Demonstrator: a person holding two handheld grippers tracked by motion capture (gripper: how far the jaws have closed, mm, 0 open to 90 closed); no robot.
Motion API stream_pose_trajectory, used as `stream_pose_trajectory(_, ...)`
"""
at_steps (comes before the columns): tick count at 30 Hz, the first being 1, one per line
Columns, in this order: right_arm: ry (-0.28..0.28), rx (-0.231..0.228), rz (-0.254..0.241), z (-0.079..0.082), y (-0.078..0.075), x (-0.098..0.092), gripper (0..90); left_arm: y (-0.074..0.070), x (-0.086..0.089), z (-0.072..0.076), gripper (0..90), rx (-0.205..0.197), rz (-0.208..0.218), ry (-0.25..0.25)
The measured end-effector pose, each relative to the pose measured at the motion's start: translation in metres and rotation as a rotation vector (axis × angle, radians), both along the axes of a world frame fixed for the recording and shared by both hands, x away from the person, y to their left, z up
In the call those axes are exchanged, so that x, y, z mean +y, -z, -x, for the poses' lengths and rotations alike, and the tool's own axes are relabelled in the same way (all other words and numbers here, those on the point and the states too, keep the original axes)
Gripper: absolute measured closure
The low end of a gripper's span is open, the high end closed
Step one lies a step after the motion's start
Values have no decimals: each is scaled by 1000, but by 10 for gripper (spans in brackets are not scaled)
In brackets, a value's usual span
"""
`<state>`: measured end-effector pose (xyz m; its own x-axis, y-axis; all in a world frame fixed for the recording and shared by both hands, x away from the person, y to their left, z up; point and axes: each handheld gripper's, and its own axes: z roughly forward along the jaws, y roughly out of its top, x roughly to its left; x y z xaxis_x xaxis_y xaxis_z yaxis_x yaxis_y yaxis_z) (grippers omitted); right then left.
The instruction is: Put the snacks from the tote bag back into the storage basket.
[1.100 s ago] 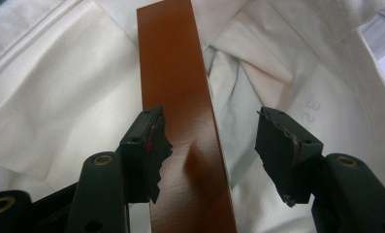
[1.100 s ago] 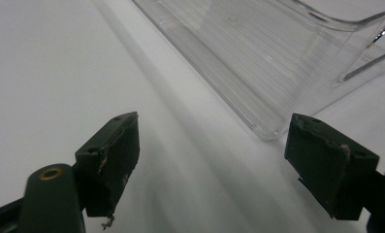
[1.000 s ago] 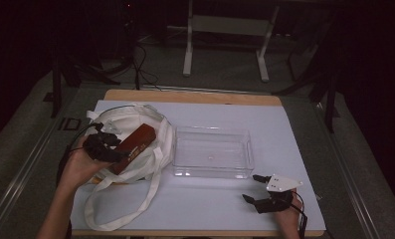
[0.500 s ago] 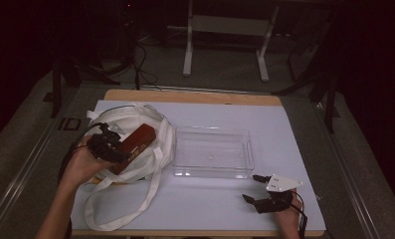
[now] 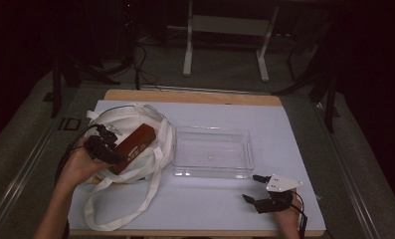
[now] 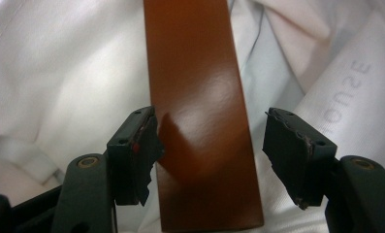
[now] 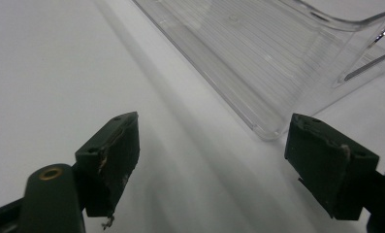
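Reaching stage, by the look of it: left gripper [image 6: 207, 145] spread wide astride the reddish-brown box [image 6: 200, 111], centre frame on the white tote bag [image 5: 135, 149]. Next: pinching shut. Right gripper [image 5: 257, 189] wide, empty, lower right near the clear tray [image 5: 212, 172].

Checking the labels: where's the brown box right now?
In the high view the brown box lies on the white tote bag at table left, beside the clear tray; the left tongs straddle it, open.
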<state>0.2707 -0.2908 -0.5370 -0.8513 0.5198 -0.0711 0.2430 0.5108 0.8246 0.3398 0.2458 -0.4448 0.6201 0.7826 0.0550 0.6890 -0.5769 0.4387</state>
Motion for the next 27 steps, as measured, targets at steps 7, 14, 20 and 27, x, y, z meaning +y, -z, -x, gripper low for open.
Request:
stream_pose_trajectory(7, 0, 0, 1, 0, 0, 0, 201, 8, 6, -1, 378, 50, -17, -19)
stream_pose_trajectory(14, 0, 2, 4, 0, 0, 0, 201, 10, 7, -6, 386, 87, -23, -18)
stream_pose_trajectory(20, 0, 2, 4, 0, 0, 0, 201, 14, 7, -10, 383, 127, -22, -19)
stream_pose_trajectory(27, 0, 2, 4, 0, 0, 0, 201, 24, 8, -14, 383, 171, -21, -16)
